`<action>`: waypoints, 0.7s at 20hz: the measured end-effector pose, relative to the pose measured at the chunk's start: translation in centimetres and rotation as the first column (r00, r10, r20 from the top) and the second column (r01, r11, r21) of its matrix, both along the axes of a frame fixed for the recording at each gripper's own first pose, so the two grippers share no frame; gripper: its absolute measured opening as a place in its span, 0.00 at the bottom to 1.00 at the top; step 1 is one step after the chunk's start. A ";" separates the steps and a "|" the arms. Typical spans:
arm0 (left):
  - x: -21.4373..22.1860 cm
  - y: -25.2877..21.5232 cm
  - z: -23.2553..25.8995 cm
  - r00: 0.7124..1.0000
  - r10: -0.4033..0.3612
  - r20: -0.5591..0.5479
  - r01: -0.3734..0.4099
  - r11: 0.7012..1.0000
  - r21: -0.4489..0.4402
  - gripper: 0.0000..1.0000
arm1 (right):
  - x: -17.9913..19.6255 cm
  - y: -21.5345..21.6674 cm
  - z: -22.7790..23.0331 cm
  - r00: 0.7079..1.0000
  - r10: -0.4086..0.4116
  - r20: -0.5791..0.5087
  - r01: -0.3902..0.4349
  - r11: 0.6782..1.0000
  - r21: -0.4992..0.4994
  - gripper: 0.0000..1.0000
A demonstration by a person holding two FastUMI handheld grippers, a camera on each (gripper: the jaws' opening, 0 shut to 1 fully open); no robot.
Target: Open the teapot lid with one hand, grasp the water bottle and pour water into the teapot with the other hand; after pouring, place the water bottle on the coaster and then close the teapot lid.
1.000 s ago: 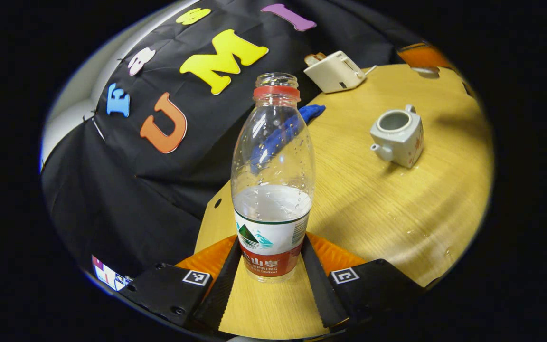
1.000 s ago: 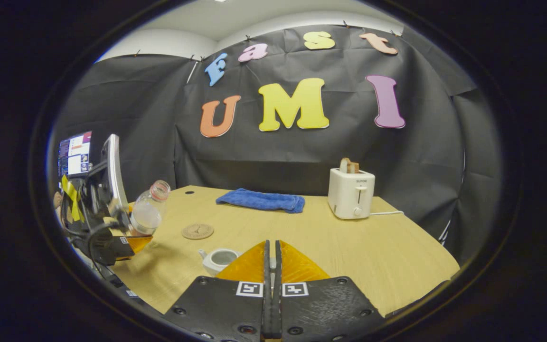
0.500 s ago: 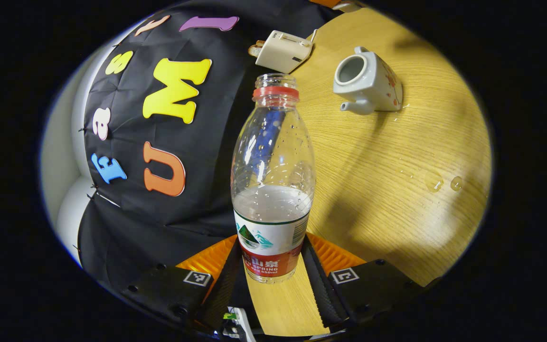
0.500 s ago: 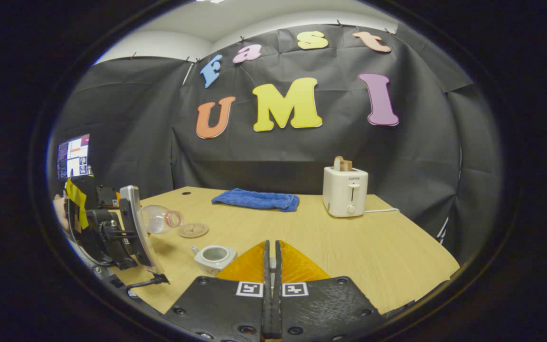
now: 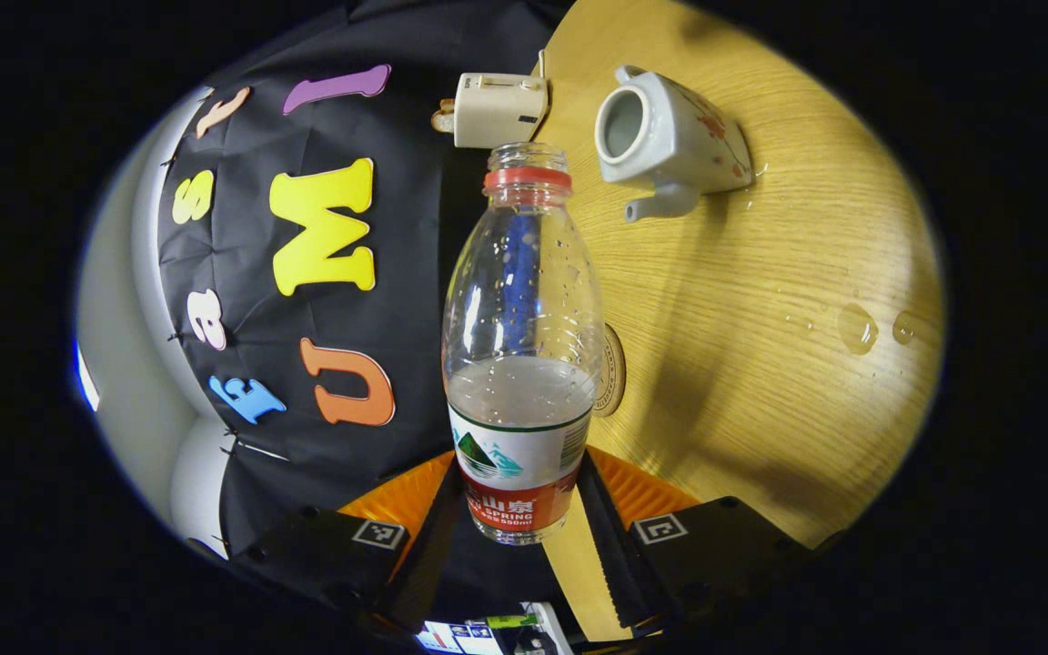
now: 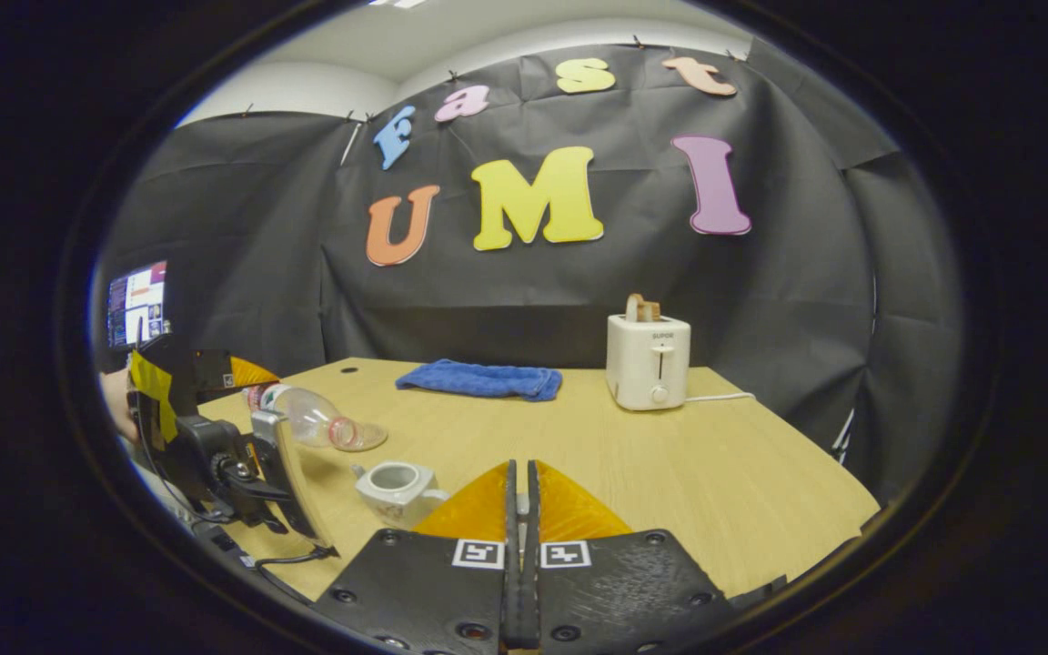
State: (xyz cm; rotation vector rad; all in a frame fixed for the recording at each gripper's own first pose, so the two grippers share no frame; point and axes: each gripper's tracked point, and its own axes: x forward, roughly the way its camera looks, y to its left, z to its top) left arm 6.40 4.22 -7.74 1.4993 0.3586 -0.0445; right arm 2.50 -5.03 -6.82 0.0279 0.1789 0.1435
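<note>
left tool [image 5: 524, 509] grips bottle [image 5: 522, 346] low, tipped flat, neck toward lidless teapot [image 5: 665, 136] to pour | right tool [image 6: 520, 509] clenched, lid hidden, cannot tell

Lighting even, moderately bright, from overhead; ceiling strip in right gripper view pale, not blown out. Table [image 6: 670, 473] well lit, grain sharp in left gripper view. Soft broad shadow lay on table [image 5: 760, 364] right of bottle [image 5: 524, 346]. Small glints on bottle shoulder and on water drops [image 5: 856, 327]. Strong fisheye bending toward edges in both views; wall seams curved. Focus held centrally; rim slightly soft. Monitor [image 6: 135, 304] glared at left edge of right gripper view.
</note>
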 end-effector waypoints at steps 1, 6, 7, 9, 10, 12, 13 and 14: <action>0.4 -0.3 0.2 1.000 -0.006 0.000 0.006 1.000 0.014 0.76 | 0.1 -0.1 -0.1 1.000 -0.001 0.000 0.001 1.000 0.001 0.00; 1.2 -0.8 1.2 0.999 -0.026 0.020 0.024 0.996 0.081 0.76 | -0.1 -0.7 -0.2 1.000 -0.007 0.000 0.007 1.000 0.008 0.00; 1.5 -0.8 1.5 0.999 -0.030 0.022 0.028 0.995 0.098 0.76 | -0.2 -0.8 -0.3 1.000 -0.007 -0.001 0.007 1.000 0.008 0.00; 1.9 -1.2 1.8 0.999 -0.043 0.021 0.040 0.992 0.119 0.76 | -0.2 -1.0 -0.3 1.000 -0.008 -0.001 0.008 1.000 0.010 0.00; 1.9 -1.2 1.9 0.999 -0.043 0.023 0.040 0.991 0.128 0.76 | -0.3 -1.1 -0.3 1.000 -0.009 -0.001 0.009 1.000 0.011 0.00; 1.9 -1.4 2.1 0.998 -0.051 0.025 0.047 0.986 0.157 0.76 | -0.3 -1.1 -0.4 1.000 -0.007 0.000 0.007 1.000 0.013 0.00; 2.0 -1.4 2.4 0.998 -0.054 0.028 0.049 0.984 0.171 0.76 | -0.4 -1.1 -0.4 1.000 -0.006 -0.001 0.006 1.000 0.013 0.00; 2.0 -1.5 2.6 0.998 -0.057 0.029 0.050 0.982 0.183 0.76 | -0.3 -1.1 -0.4 1.000 -0.005 -0.001 0.005 1.000 0.012 0.00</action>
